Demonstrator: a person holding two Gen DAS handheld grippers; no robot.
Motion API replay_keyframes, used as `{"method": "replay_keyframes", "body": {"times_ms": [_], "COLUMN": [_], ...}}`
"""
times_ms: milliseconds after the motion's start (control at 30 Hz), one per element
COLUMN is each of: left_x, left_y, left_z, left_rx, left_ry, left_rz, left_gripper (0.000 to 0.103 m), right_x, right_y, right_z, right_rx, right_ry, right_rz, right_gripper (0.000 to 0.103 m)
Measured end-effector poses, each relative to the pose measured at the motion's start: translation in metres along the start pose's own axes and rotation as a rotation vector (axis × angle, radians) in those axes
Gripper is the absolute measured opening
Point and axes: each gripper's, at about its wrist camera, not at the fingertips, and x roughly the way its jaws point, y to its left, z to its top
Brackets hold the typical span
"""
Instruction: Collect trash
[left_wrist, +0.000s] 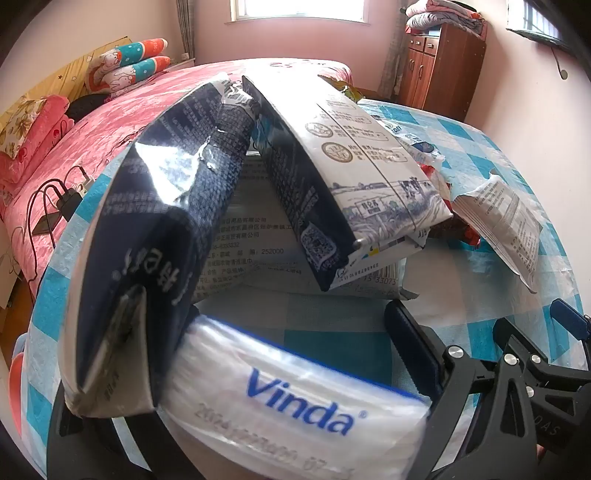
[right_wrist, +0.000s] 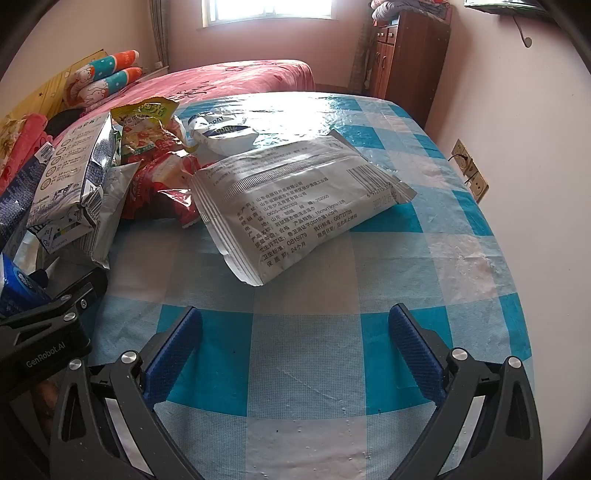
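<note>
My left gripper (left_wrist: 295, 369) is shut on a white Vinda tissue pack (left_wrist: 295, 402), held crosswise between its pads. A dark blue milk carton (left_wrist: 147, 258) leans against the pack on the left. A second blue-and-white milk carton (left_wrist: 351, 158) lies over a white wet-wipe pack (left_wrist: 255, 236). My right gripper (right_wrist: 295, 354) is open and empty, low over the blue checked tablecloth (right_wrist: 388, 266). Ahead of it lies a white wet-wipe pack (right_wrist: 295, 199). Red snack bags (right_wrist: 162, 177) and a green chip bag (right_wrist: 147, 122) are piled at the left with milk cartons (right_wrist: 74, 166).
A pink bed (right_wrist: 229, 79) stands behind the table, with pillows (right_wrist: 103, 79) at its left. A brown cabinet (right_wrist: 410, 55) stands at the back right. Wall sockets (right_wrist: 469, 170) sit to the right. A charger and cables (left_wrist: 55, 199) lie on the bed.
</note>
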Motion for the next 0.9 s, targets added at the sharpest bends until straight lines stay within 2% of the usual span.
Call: {"method": "replay_keyframes", "body": {"times_ms": [500,700,900], "left_x": [-0.003,-0.019,-0.043], "left_y": [-0.002,-0.005,0.007], "left_z": [-0.002,-0.02,-0.039], "left_rx": [-0.003,0.024,0.028], "left_ry": [0.0,-0.013,-0.049], "left_rz": [-0.004,-0.018,-0.038], "left_gripper": [0.099,0.099,0.099], "right_x": [-0.002,-0.014,-0.041], "right_y": [0.003,-0.001,-0.012], "right_z": [-0.002,-0.018,-0.035], "right_rx": [-0.024,0.008,0.046], "right_ry": [0.0,-0.006,-0.081], "right_rz": [0.005,-0.005,-0.002], "right_gripper": [0.099,0.099,0.099]}}
